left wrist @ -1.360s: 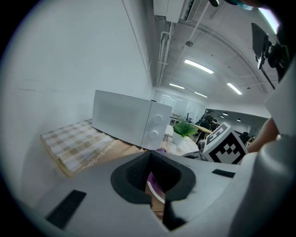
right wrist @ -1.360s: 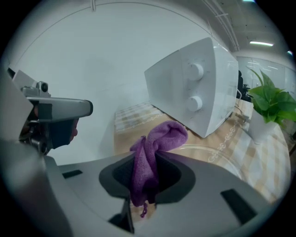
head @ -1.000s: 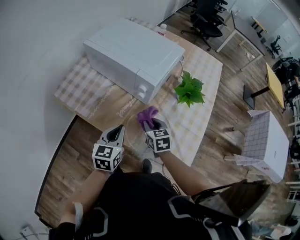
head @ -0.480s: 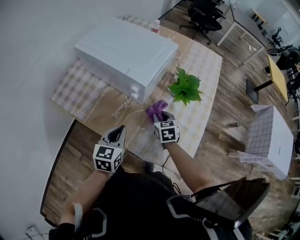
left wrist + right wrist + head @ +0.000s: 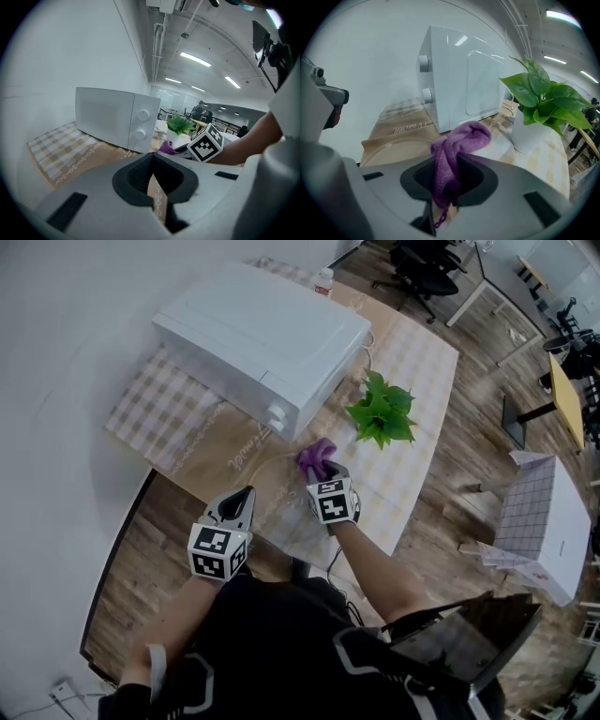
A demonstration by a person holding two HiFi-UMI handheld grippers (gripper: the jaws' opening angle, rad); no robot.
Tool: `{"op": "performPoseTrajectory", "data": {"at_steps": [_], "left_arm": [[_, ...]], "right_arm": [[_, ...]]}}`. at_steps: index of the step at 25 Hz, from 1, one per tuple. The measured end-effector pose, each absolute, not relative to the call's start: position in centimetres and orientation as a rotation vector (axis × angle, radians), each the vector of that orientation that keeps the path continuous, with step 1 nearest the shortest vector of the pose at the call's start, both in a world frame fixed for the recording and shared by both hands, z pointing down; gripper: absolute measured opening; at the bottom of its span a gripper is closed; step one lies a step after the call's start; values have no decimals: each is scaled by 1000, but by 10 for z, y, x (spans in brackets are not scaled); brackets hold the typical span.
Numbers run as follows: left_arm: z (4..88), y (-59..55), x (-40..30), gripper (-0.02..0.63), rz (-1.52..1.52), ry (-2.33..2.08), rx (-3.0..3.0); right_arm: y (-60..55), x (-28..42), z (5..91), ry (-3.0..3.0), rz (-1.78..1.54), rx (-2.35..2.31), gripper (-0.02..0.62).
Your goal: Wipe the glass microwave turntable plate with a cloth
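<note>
The clear glass turntable plate (image 5: 279, 491) lies flat on the table in front of the microwave; its curved rim (image 5: 386, 151) also shows in the right gripper view. My right gripper (image 5: 322, 474) is shut on a purple cloth (image 5: 317, 457), which bunches out past the jaws (image 5: 461, 138) over the plate's far right part. Whether the cloth touches the glass I cannot tell. My left gripper (image 5: 245, 496) hovers at the plate's near left side. Its jaws stand shut to a thin slit with nothing seen in them (image 5: 152, 165).
A white microwave (image 5: 262, 338) with its door shut stands at the back of the checked tablecloth (image 5: 159, 413). A potted green plant (image 5: 380, 413) stands just right of the cloth. A small bottle (image 5: 324, 281) sits behind the microwave. The table's near edge is under my arms.
My right gripper has carried the purple cloth a little farther away and to the right across the plate, toward the plant. The left gripper has stayed put.
</note>
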State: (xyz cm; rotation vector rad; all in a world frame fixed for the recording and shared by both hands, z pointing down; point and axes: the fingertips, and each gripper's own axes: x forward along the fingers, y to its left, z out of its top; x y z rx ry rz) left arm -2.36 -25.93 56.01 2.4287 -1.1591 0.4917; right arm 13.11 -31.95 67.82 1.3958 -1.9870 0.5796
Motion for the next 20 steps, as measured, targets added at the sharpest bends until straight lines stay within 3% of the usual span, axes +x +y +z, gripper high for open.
{"op": "performPoseTrajectory", "data": {"at_steps": [20], "left_arm": [[562,-250,-54,2,456,-1218,2401]], "right_arm": [[-285,86,676,-2007,510,1309,91]]}}
